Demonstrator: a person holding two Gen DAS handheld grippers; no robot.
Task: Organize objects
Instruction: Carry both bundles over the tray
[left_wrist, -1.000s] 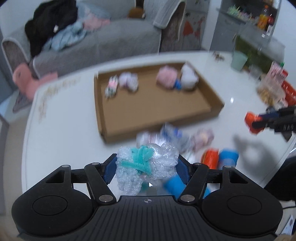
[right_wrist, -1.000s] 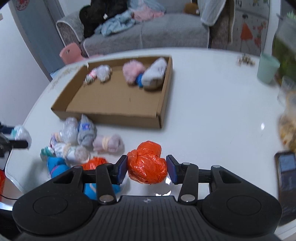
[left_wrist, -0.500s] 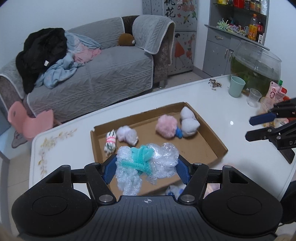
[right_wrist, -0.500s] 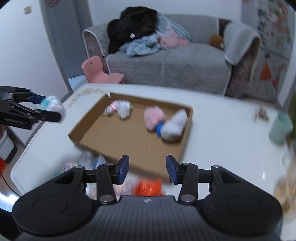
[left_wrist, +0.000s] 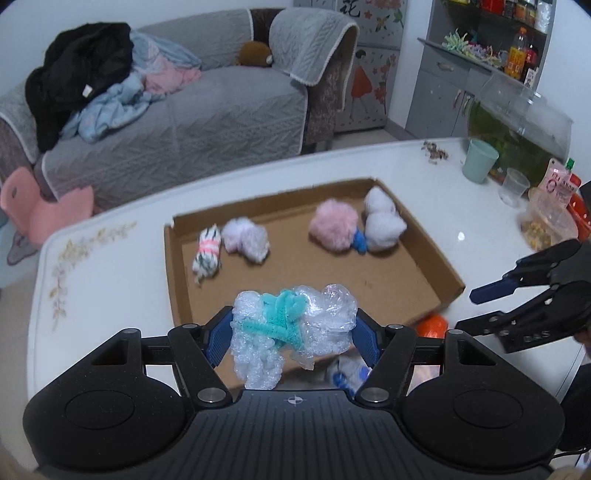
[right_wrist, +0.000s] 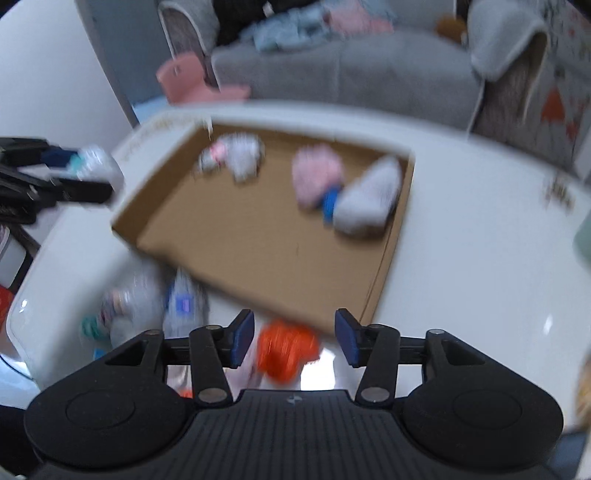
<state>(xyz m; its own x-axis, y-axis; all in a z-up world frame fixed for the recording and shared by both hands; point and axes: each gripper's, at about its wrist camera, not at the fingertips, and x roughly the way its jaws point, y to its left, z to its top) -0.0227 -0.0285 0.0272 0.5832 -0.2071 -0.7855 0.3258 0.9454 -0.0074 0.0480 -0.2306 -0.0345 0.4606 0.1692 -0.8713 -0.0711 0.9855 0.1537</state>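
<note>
Left claw grips a clear-wrapped teal bundle above the cardboard tray; right claw hangs spread and bare.

From the left wrist view, the left claw (left_wrist: 293, 338) is clamped on a clear-wrapped teal bundle (left_wrist: 291, 326), held over the near left corner of the cardboard tray (left_wrist: 421, 243) on the white surface (left_wrist: 110, 266). Inside the tray, from left to right, lie a striped bundle (left_wrist: 207, 254), a pale lilac bundle (left_wrist: 246, 240), a pink fluffy bundle (left_wrist: 333, 226) and a white bundle (left_wrist: 382, 223), the last two close together. Further right, the right claw (right_wrist: 294, 339) has its fingers wide apart, holding nothing, above an orange bundle (right_wrist: 286, 350) that lies on the surface just outside the tray's near wall; that view is blurred.
</note>
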